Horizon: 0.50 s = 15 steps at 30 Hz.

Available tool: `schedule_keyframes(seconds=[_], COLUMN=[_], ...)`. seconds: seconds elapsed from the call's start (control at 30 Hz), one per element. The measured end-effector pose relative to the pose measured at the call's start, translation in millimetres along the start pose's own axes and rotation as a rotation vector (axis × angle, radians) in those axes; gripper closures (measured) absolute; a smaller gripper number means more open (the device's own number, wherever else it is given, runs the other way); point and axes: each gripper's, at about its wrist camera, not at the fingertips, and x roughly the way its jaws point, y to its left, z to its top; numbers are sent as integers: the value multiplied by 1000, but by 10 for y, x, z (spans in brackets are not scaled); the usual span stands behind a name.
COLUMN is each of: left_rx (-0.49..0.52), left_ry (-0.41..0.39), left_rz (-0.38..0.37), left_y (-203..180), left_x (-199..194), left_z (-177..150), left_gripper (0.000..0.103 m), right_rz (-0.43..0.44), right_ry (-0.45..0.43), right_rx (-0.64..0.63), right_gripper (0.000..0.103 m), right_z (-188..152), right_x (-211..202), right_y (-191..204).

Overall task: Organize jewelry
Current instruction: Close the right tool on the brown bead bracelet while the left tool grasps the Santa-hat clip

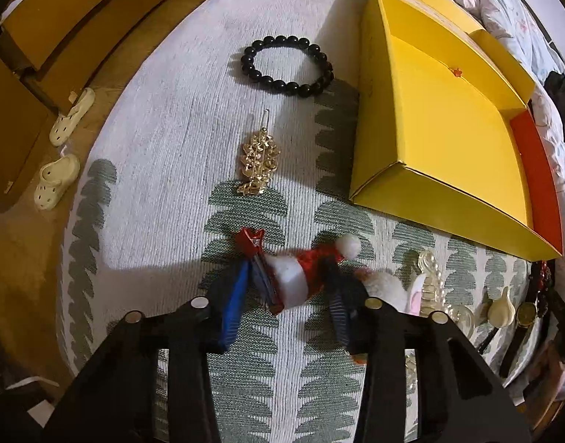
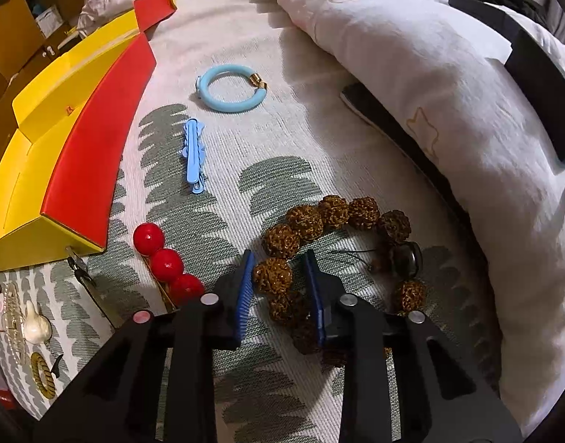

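In the left wrist view my left gripper (image 1: 288, 277) is wide open around a red and white Santa-hat hair clip (image 1: 300, 273) with a red star; the clip lies on the bedspread between the fingers. Ahead lie a gold hair clip (image 1: 258, 166) and a black bead bracelet (image 1: 288, 64). The open yellow box (image 1: 441, 140) stands at the right. In the right wrist view my right gripper (image 2: 278, 273) is open, its fingers on either side of one bead of a brown seed bracelet (image 2: 334, 214) that rests on the bed. The yellow and red box (image 2: 61, 129) is at the left.
Right wrist view: a red ball clip (image 2: 168, 264), a blue hair clip (image 2: 193, 155), a light blue bangle (image 2: 230, 88), a white quilt (image 2: 448, 110) at the right. Left wrist view: pearl clips (image 1: 433, 288) and a watch (image 1: 526, 313) at the right, white clogs (image 1: 61, 181) on the floor left.
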Motion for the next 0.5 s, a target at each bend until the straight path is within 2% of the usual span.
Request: schedule_keyframes(seconds=[0.03, 0.3, 0.5], left_rx=[2, 8, 7], left_ry=[1, -14, -56], left_rz=[-7, -30, -39], left_y=[-13, -22, 7], left_x=[4, -52, -201], left_z=[3, -27, -43], left_gripper=[73, 77, 77], right_rz=[-3, 25, 69], right_ry=[-3, -13, -39], right_rx=[3, 31, 69], right_gripper=[80, 83, 83], right_z=[-3, -20, -36], right_x=[-5, -43, -194], right_y=[-10, -60, -150])
